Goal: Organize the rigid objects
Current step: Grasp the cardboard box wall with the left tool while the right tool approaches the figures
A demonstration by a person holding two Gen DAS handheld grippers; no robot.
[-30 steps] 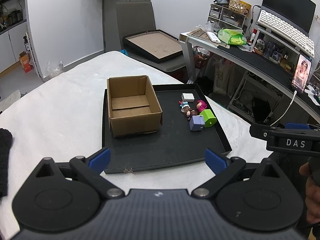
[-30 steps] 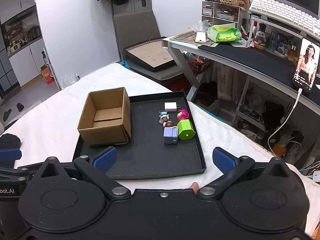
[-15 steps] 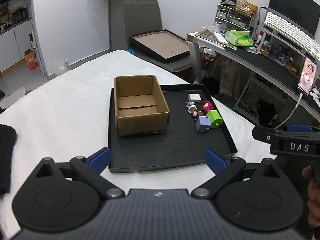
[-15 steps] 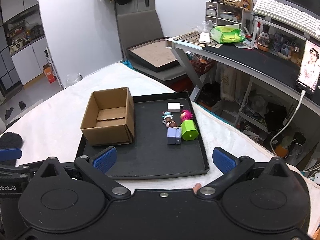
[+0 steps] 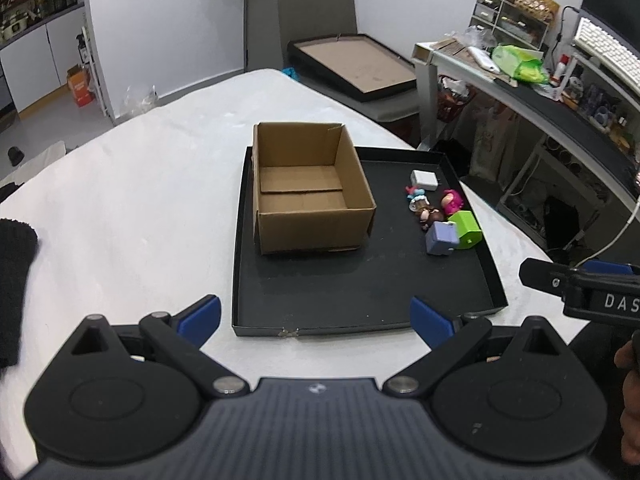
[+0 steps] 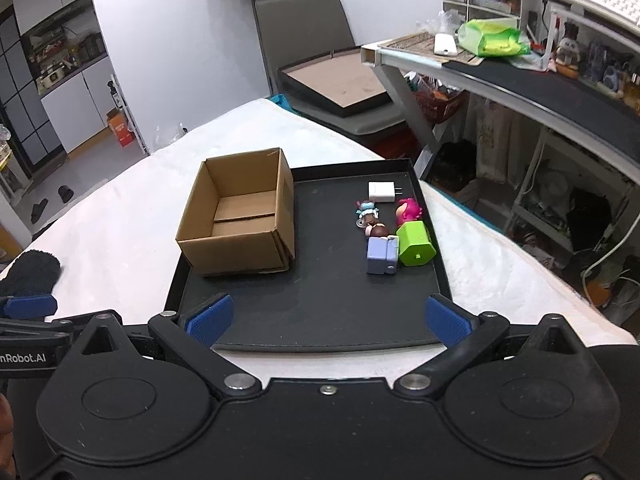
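— On the black tray (image 5: 360, 304), what sat where?

— Toward its left end stood the open cardboard box (image 5: 310, 190), nothing visible inside. Right of the box, well apart from it, lay a cluster: a white charger (image 6: 382, 192) at the far side, then a blue-haired figurine (image 6: 366, 212) and a pink-haired figurine (image 6: 408, 210) side by side, a brown-haired figurine (image 6: 378, 232) nearer, and closest of all a lavender block (image 6: 382, 256) touching a green block (image 6: 414, 244).

— And the tray itself?

— It rested on a counter covered in white cloth (image 5: 132, 200); left of the tray, at the cloth's edge, lay a dark fuzzy thing (image 6: 30, 274).

— The tools?

— The left hand-held gripper (image 5: 316, 316) hung short of the tray's near edge, spread wide and holding nothing. The right hand-held gripper (image 6: 328, 318) hovered over that same near edge, equally wide, equally unladen.
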